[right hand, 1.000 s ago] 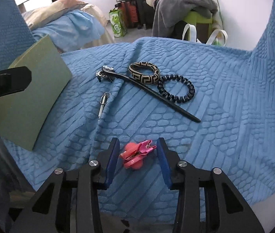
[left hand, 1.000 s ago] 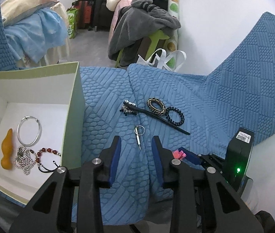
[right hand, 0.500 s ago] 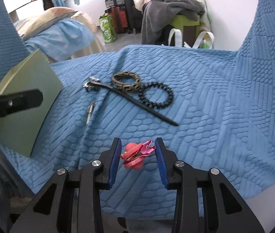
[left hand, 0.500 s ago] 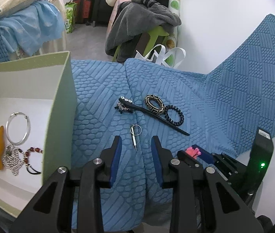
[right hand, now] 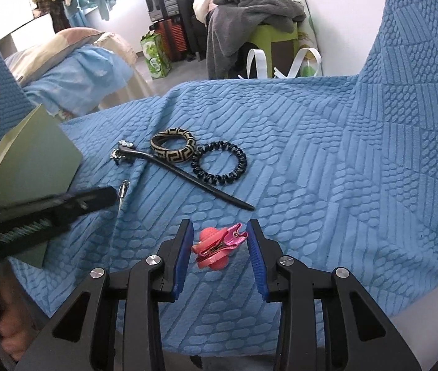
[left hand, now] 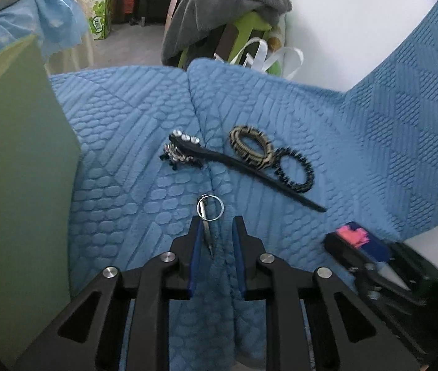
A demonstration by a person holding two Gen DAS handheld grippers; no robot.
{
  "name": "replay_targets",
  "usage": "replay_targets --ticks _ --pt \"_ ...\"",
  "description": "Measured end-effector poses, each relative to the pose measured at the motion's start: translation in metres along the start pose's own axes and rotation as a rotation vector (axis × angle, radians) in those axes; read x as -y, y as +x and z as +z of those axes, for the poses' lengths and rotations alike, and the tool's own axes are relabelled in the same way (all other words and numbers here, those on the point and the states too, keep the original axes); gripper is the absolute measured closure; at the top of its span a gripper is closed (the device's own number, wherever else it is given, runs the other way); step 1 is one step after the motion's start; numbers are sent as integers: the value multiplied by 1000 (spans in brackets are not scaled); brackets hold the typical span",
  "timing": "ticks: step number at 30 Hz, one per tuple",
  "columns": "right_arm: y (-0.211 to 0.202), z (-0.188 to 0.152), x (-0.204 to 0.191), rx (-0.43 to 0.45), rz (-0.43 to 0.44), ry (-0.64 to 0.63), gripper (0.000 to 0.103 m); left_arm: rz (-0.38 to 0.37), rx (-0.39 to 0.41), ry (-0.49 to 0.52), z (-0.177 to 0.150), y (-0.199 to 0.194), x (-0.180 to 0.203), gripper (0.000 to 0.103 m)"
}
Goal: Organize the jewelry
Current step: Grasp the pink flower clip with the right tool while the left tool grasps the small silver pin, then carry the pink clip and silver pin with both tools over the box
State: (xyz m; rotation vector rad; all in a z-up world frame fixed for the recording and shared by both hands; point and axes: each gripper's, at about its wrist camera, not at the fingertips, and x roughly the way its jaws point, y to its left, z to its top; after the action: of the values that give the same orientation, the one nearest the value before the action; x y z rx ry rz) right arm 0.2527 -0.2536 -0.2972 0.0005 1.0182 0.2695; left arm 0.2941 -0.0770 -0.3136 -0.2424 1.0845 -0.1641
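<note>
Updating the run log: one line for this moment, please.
left tongs: closing around ring pin, not gripped | right tongs: open, straddling pink clip

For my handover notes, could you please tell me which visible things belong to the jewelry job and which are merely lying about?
Job: small metal pick, black hair stick, patterned bangle, black coil tie, pink clip, green box.
Lying about: grey clothes, green stool, suitcases.

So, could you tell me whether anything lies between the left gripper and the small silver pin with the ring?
Nothing visible does. The left gripper is already down at the silver ring pin on the blue cover, its shaft between the fingers, which have just been closing.
</note>
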Motion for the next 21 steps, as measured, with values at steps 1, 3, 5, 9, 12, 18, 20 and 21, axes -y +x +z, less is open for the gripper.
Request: replay_targets --ticks 1,3,5,9,12,18,20,21 --pt "0 0 0 0 6 3 70 6 -3 7 0 4 0 84" --pt "0 1 -1 1 16 5 70 23 22 39 3 6 4 84" --pt "-1 2 -2 3 23 1 70 57 29 72 5 7 9 84" --pt "1 4 -5 1 37 -3 70 97 34 110 8 9 13 84" --pt "1 4 -5 -1 44 4 70 91 50 106 6 9 11 84" --pt "3 4 -6 -7 49 4 70 -21 33 15 6 13 1 101" --pt "3 4 -5 -8 47 4 70 -15 35 23 4 12 3 102" --pt "3 3 -5 -8 45 5 70 -17 34 24 3 11 3 102"
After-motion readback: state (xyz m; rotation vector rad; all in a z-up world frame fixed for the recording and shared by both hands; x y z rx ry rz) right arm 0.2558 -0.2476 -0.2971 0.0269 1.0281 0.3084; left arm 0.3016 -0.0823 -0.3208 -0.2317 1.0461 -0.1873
